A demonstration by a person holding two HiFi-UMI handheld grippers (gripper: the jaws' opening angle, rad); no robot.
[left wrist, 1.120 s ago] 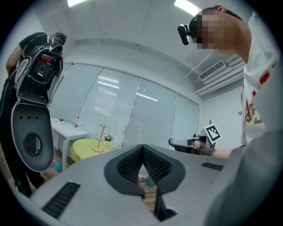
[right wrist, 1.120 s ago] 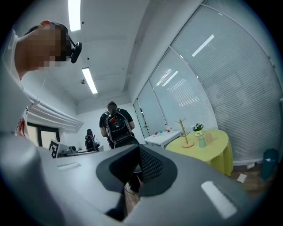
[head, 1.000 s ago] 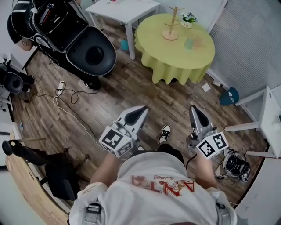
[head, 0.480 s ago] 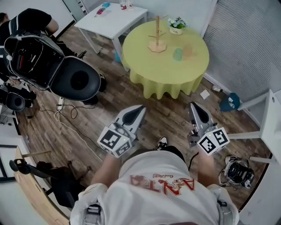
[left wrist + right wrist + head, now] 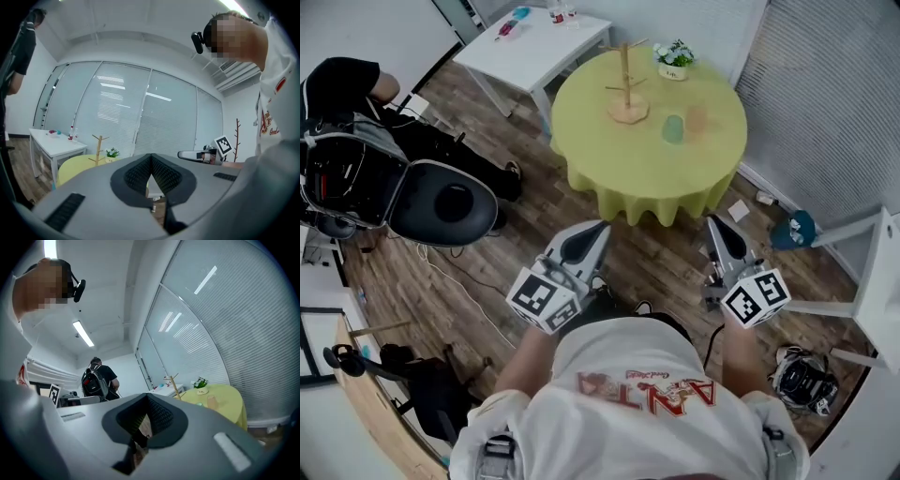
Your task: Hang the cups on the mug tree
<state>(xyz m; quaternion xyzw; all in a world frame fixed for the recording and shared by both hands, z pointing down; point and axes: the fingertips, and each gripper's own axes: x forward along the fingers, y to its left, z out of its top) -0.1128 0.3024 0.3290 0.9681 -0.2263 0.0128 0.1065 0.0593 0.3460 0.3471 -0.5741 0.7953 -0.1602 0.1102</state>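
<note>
A wooden mug tree (image 5: 626, 89) stands on the round yellow table (image 5: 619, 164), with no cup on its pegs. To its right on the cloth stand a green cup (image 5: 674, 128) and a peach cup (image 5: 697, 119). My left gripper (image 5: 598, 228) and right gripper (image 5: 714, 225) are held over the wood floor, well short of the table, both shut and empty. In the left gripper view the shut jaws (image 5: 151, 157) point toward the mug tree (image 5: 98, 147). Past the right gripper (image 5: 146, 397) I see the tree (image 5: 174, 383) and the peach cup (image 5: 211, 401).
A small potted plant (image 5: 673, 58) sits at the table's far edge. A white table (image 5: 534, 47) stands to the left behind it. A black round seat (image 5: 445, 199) and a person in black (image 5: 342, 84) are at the left. Window blinds and a white frame (image 5: 867, 272) line the right.
The yellow table has come nearer and lower in the head view as I walk toward it. Both grippers stay shut and hold their place in front of me.
</note>
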